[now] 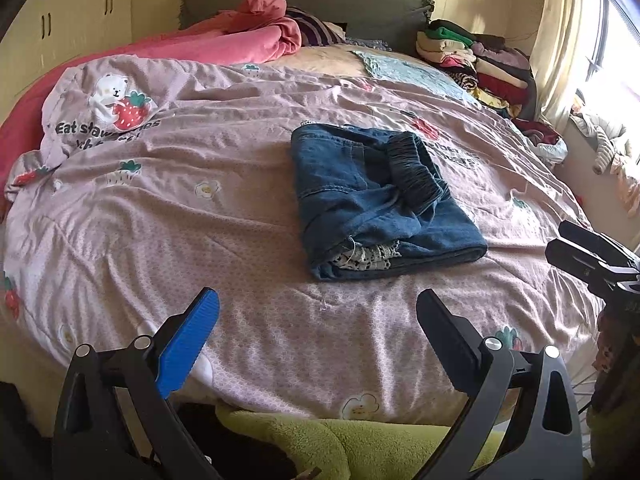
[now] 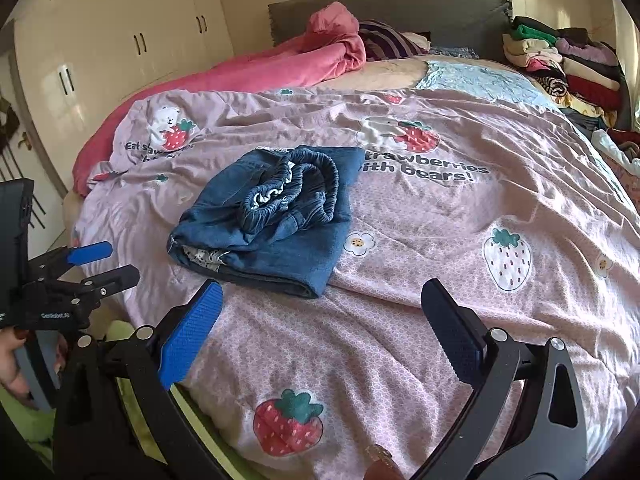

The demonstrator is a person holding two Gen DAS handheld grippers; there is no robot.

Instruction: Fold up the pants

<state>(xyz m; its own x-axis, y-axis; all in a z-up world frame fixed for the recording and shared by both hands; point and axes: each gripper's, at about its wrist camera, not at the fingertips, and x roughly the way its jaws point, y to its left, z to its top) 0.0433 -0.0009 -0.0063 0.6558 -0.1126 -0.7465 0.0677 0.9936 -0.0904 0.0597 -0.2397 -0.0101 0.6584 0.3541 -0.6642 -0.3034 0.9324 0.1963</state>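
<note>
A pair of blue denim pants [image 1: 380,200] lies folded into a compact bundle on the pink strawberry quilt [image 1: 180,208], its elastic waistband on top. It also shows in the right wrist view [image 2: 272,220]. My left gripper [image 1: 318,312] is open and empty, hovering above the quilt near the bed's front edge, short of the pants. My right gripper [image 2: 322,304] is open and empty, just in front of the bundle. The right gripper shows at the right edge of the left wrist view [image 1: 560,242]. The left gripper shows at the left of the right wrist view [image 2: 108,262].
A pink blanket [image 1: 256,36] and a grey headboard [image 1: 360,0] are at the far end. A stack of folded clothes [image 1: 476,56] stands at the far right corner. White wardrobes [image 2: 120,40] line the left wall. A green fleece [image 1: 340,444] lies below the bed's front edge.
</note>
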